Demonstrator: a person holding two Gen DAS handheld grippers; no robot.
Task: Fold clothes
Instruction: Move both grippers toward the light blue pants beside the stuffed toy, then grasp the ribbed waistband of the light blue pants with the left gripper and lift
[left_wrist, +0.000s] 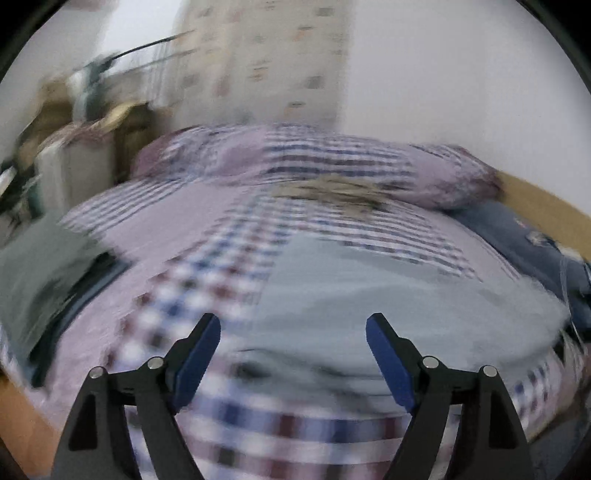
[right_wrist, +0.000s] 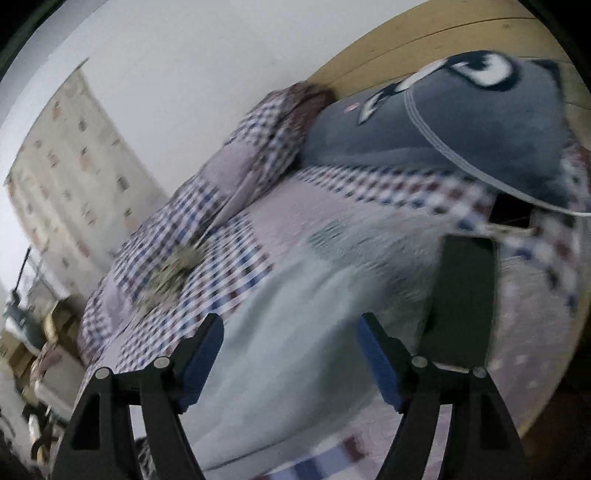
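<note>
A pale grey-blue garment (left_wrist: 369, 295) lies spread flat on the checked bedspread (left_wrist: 207, 266), blurred by motion. My left gripper (left_wrist: 293, 325) hovers open above its near edge, nothing between the blue pads. In the right wrist view the same garment (right_wrist: 295, 332) stretches under my right gripper (right_wrist: 290, 321), which is also open and empty. A second dark grey-green piece of clothing (left_wrist: 40, 280) lies at the bed's left side. A dark folded piece (right_wrist: 461, 295) rests to the right of the right gripper.
A rolled checked quilt (left_wrist: 314, 162) lies across the far end of the bed, with a small khaki cloth (left_wrist: 332, 192) in front of it. A large navy plush cushion (right_wrist: 461, 122) sits against the wooden headboard (right_wrist: 424, 37). Cluttered furniture (left_wrist: 74, 140) stands at the far left.
</note>
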